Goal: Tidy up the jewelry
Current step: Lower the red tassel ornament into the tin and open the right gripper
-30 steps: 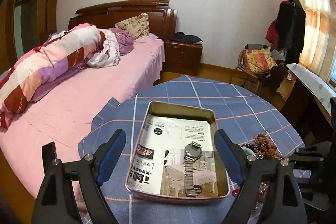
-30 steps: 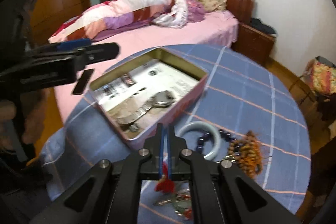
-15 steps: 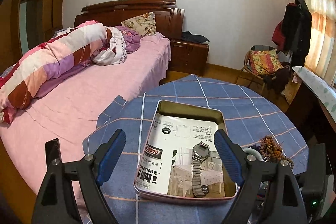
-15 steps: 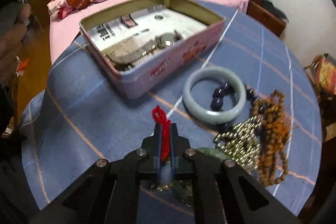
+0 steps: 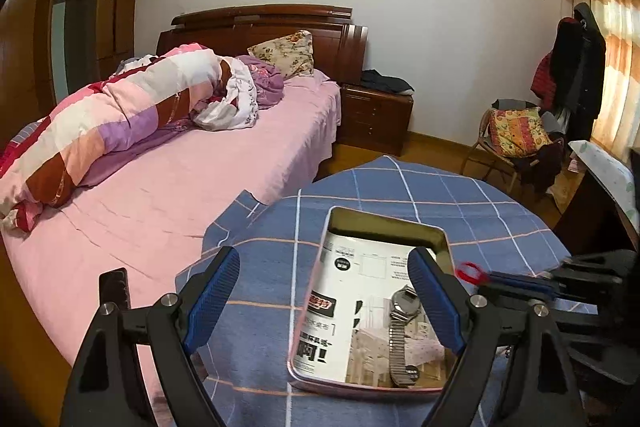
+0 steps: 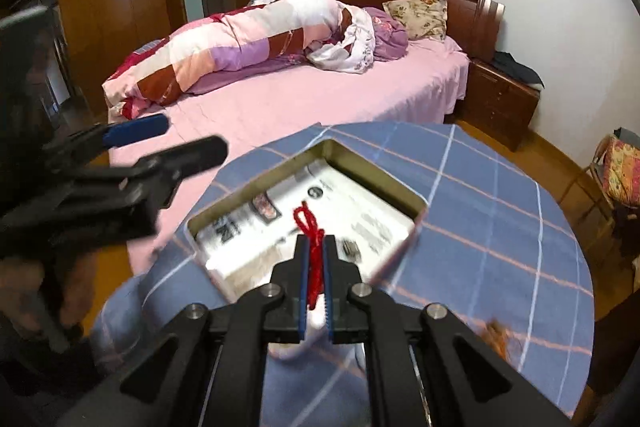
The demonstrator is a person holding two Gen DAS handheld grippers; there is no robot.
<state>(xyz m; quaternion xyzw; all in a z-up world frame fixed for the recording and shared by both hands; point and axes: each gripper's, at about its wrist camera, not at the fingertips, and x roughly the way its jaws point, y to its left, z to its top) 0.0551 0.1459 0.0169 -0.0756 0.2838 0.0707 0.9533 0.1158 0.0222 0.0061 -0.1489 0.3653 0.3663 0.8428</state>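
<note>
The right claw (image 6: 315, 247) is closed on a red cord (image 6: 311, 231), whose knotted loop pokes out past the blue pads. Seen from the right wrist, the cord's loop hangs over the open tin (image 6: 400, 197), toward its near edge at 6 o'clock; this view is blurred low down, so what hangs from the cord below the claw cannot be made out. From the left wrist the same red loop (image 5: 469, 271) shows at 3 o'clock, just outside the tin's right wall (image 5: 447, 247), sticking out of the right claw's tips (image 5: 516, 283).

The left claw (image 5: 322, 297) stands wide open and holds nothing; its right pad (image 5: 432, 303) overlaps the tin's right side in the picture, its left pad hangs over the blue checked cloth.

The tin sits on the round bench (image 5: 440, 187), lined with a printed sheet (image 5: 360, 291). A metal wristwatch (image 5: 402, 331) lies inside, toward the tin's right near corner, strap running toward 6 o'clock.

At 5 o'clock in the right wrist view, an orange-brown blur (image 6: 496, 337) lies on the bench; it is too smeared to name.

A pink bed (image 5: 200, 179) stands beyond the bench at 10 o'clock.
</note>
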